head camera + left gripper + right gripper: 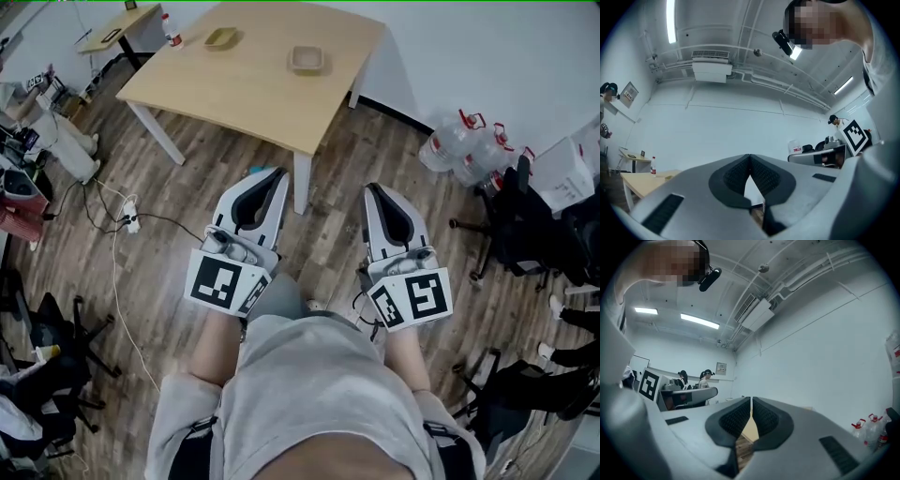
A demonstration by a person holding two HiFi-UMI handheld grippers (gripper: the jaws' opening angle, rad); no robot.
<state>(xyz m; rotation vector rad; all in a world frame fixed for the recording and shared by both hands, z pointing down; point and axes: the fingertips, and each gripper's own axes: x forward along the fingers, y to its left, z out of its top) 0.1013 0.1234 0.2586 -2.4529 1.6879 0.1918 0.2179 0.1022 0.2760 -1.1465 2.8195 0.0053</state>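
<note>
Both grippers are held up in front of the person's body, above the wood floor and short of a light wooden table [253,89]. My left gripper [277,174] is shut, its dark ribbed pads [736,176] meeting at the tips with nothing between them. My right gripper [373,189] is also shut and empty, pads [766,418] almost touching along their length. Each points forward and upward at the white wall and ceiling. On the table lie an olive tray [221,37], a tan container [307,59] and a bottle [172,32].
Large water jugs [464,145] stand at the right wall, beside black office chairs [525,220]. A power strip with cables [131,220] lies on the floor at left, near another chair [56,347]. Two people [705,378] stand far off in the right gripper view.
</note>
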